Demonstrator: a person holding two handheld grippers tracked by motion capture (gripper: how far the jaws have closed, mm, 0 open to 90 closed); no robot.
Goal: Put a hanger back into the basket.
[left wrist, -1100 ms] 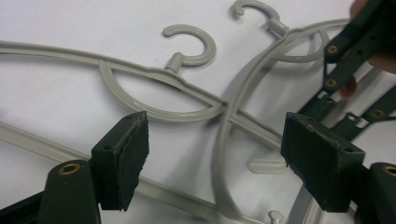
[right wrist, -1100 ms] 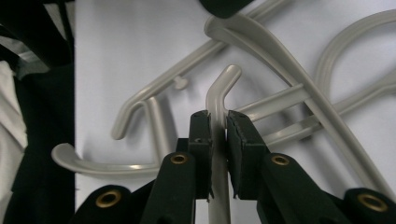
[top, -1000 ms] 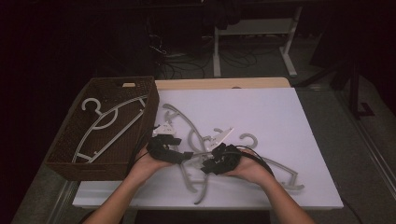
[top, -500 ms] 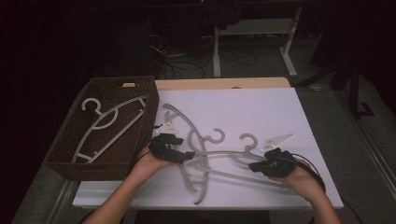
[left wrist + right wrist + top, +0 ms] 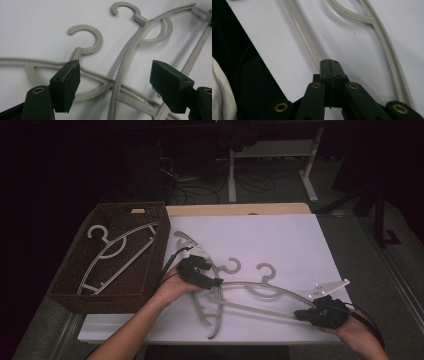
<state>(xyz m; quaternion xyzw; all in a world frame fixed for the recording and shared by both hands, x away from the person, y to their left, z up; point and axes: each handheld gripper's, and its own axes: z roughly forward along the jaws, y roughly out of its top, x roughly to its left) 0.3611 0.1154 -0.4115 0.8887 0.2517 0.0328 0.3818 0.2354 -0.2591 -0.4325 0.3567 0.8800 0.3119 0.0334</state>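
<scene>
On the white tabletop [image 5: 280,240], the right hand-held gripper [image 5: 306,314] sits at about 4 o'clock, near the front edge. Its jaws have just been closing and now stand pressed together on the straight lower bar of a grey hanger [image 5: 260,290]; in the right gripper view the bar [image 5: 304,37] runs straight into the closed tips of that hand-held gripper [image 5: 329,63]. This hanger stretches across the front of the tabletop, its hook toward 12 o'clock.

The left hand-held gripper [image 5: 212,281] hovers at roughly 8 o'clock over a tangle of further hangers [image 5: 207,312]. Its jaws stand wide apart, gripping nothing; in the left gripper view the hand-held gripper [image 5: 115,82] frames crossed hanger arms beneath it, with two hooks [image 5: 87,41] beyond.

At 9 o'clock, beside the tabletop's left edge, a brown woven basket [image 5: 75,270] holds another hanger [image 5: 117,252].
</scene>
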